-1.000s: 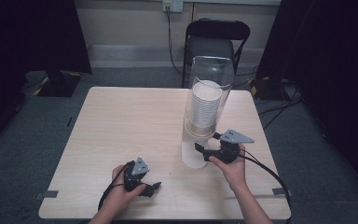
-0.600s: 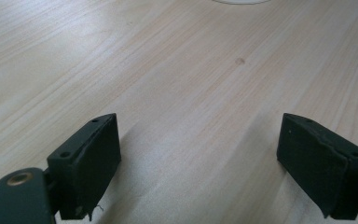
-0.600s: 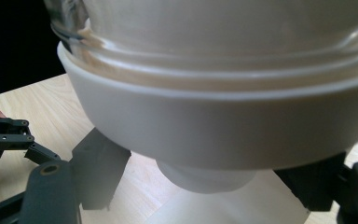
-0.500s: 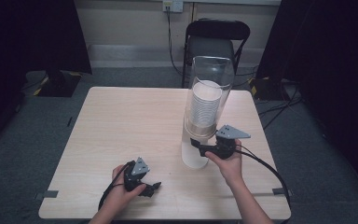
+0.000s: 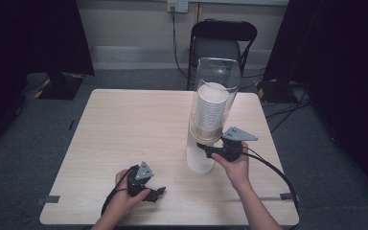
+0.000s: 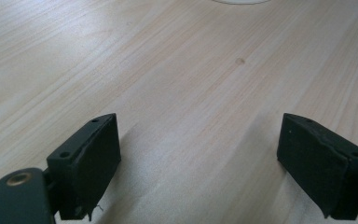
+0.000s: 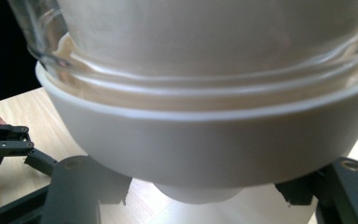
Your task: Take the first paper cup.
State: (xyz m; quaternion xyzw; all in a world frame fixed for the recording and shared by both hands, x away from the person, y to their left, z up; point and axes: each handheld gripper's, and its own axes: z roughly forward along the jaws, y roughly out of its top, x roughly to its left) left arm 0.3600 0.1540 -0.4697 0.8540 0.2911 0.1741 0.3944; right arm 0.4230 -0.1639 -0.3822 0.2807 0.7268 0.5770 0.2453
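A clear tube dispenser (image 5: 216, 91) stands on a white base (image 5: 200, 160) on the right half of the table and holds a stack of white cups (image 5: 211, 108). My right gripper (image 5: 206, 146) is level with the tube's lower end. In the right gripper view the tube (image 7: 205, 70) ends in a white rounded part (image 7: 205, 144); I cannot tell whether that is a cup or a collar. My right gripper (image 7: 200, 196) is open, its jaws either side of that part's narrow bottom and apart from it. My left gripper (image 5: 159, 192) (image 6: 198, 163) rests open near the front edge, holding nothing.
The wooden table (image 5: 124, 124) is bare on its left and far parts. A black chair (image 5: 223, 43) stands behind the far edge. Cables (image 5: 278, 120) lie on the floor at the right. The left gripper (image 7: 4, 142) shows at the left of the right gripper view.
My right gripper has moved left, in toward the dispenser's lower end. The left hand and its gripper have stayed put.
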